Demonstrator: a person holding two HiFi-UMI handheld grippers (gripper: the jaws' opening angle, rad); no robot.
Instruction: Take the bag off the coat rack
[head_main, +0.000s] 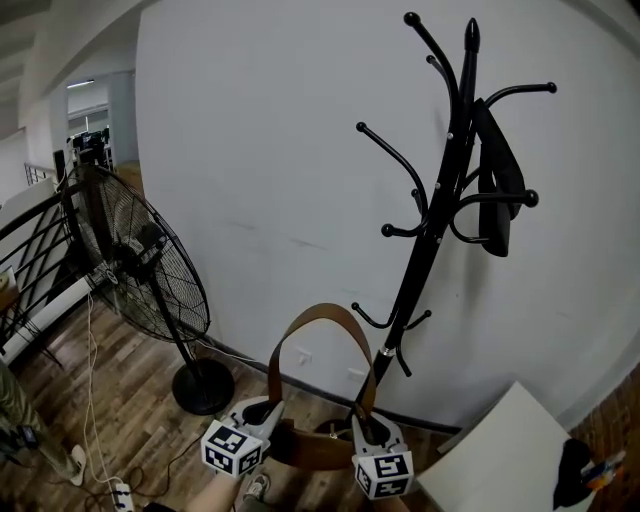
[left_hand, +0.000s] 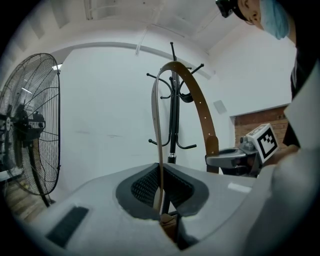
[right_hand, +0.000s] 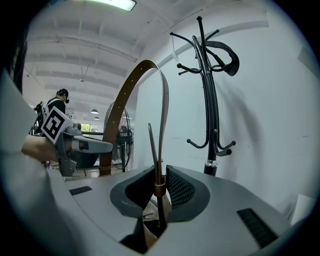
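White wall; arched, seemingly leather strap.

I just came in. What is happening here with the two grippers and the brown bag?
A person holds a brown bag with two hand-held grippers. The left gripper is shut on one end of the bag's strap, and the right gripper is shut on the other end, so the strap arches up between them. The bag is already off the coat rack and hangs low in front of it. A black item hangs on the rack's upper hooks. A standing fan is at the left.
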